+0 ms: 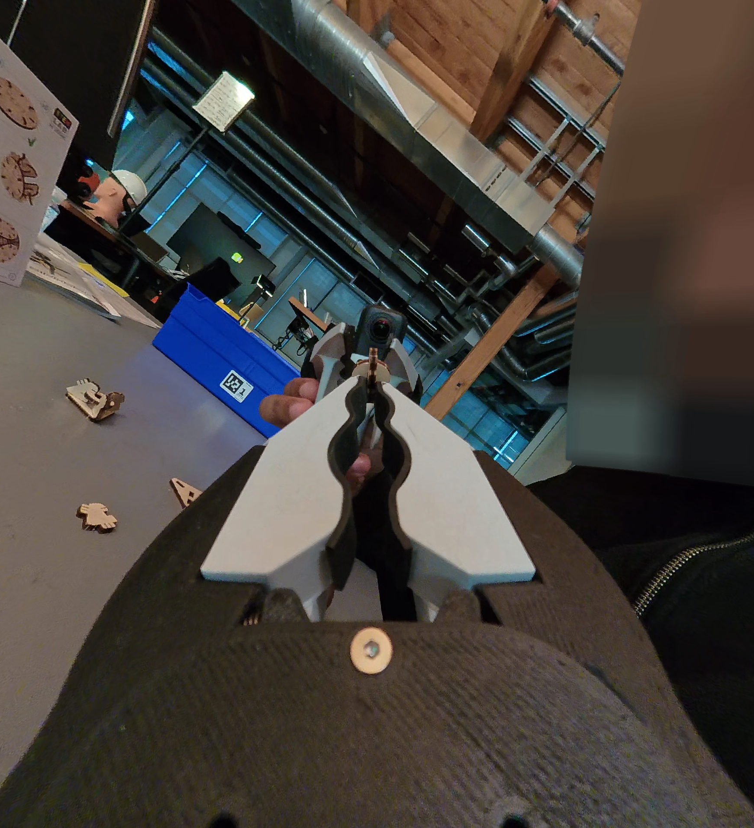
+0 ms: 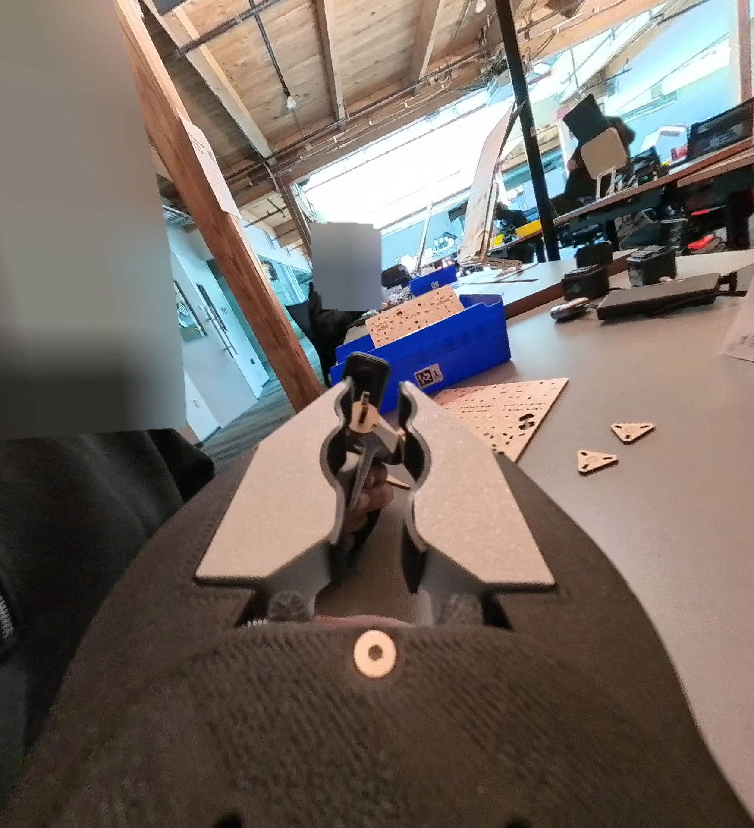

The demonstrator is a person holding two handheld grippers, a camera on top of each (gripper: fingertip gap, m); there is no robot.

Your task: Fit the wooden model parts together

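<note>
**Two grippers meet over one small wooden part**

Two tools face each other tip to tip above the grey table. The left gripper has its jaws pressed together on a small wooden part, a thin flat strip with a pale round disc sitting across it. The part stands up out of the fingertips in mid-air, near the blue bin. The right gripper has its jaws spread. From its own view the part stands between its fingers, close to the left one, and the right one is well clear of it. Whether the near pad touches the wood is not clear.

Thin cut plywood like this probably calls for a light, square pinch on the flat faces, since a skewed squeeze could twist the strip or tilt the disc. Holding the left tool steady would likely help keep the two aligned.

The fingers are smooth pale plastic with dark, wavy rubbery pads, set in coarse black printed bodies. The wood is pale with dark burnt edges. On the table lie a toothed wooden piece, a small assembled cluster, two flat triangles and a sheet full of cut-outs. The bin is hard glossy plastic.
</note>
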